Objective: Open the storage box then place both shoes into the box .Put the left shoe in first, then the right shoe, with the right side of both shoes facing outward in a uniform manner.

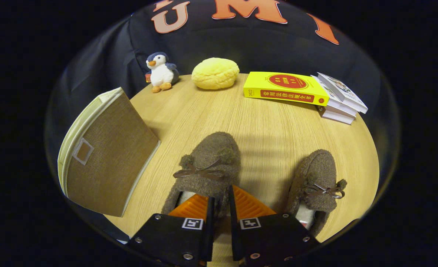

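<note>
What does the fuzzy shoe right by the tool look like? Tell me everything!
The shoe is a brown slipper that looks like fuzzy fleece, with a pale lining inside. A thin dark bow with a little pompom crosses its top. It sits flat on the wooden table, toe pointing away, right of the storage box. The tool is at its heel: one finger reaches inside the opening and one is outside, nearly closed on the side edge. Whether both press it is unclear.

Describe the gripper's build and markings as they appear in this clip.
The gripper has two wedge-shaped fingers with ribbed faces, mounted on flat black plates fastened with silver screws. Each plate carries a small square black-and-white marker. No cables are visible.
</note>
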Available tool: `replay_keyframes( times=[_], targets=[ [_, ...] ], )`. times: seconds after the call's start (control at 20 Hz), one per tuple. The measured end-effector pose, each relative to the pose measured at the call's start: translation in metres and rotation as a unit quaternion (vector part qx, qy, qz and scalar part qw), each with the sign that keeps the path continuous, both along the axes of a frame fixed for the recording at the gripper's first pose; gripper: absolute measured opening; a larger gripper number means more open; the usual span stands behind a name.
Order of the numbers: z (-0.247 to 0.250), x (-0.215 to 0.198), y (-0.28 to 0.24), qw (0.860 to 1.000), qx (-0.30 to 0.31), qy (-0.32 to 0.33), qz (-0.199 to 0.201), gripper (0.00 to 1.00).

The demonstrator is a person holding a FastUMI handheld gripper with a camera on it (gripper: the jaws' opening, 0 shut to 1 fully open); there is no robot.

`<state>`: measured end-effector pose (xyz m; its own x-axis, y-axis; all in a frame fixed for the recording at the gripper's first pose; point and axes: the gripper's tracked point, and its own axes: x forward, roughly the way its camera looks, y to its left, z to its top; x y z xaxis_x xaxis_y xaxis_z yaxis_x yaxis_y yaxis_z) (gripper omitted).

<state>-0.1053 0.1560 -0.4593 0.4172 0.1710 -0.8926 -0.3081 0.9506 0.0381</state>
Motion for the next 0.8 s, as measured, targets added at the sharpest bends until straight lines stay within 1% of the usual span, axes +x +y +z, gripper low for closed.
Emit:
replay_keyframes(
  times=[0.05,0.15,0.25,0.35,0.5,0.7,0.8],
  targets=[
    [-0.003,-0.001,0.001,1.0,0.001,0.0,-0.005,0.14],
    [-0.001,-0.001,0.002,1.0,0.003,0.001,-0.014,0.06],
    [0.003,-0.003,0.004,0.999,0.02,0.01,-0.03,0.04],
    [0.014,-0.003,0.008,0.998,0.031,0.013,-0.045,0.03],
    [0.037,-0.001,0.013,0.999,0.028,0.003,-0.046,0.03],
    [0.082,0.006,0.03,0.996,0.054,-0.012,-0.066,0.03],
    [0.107,0.011,0.037,0.995,0.058,-0.02,-0.075,0.03]
  ],
)
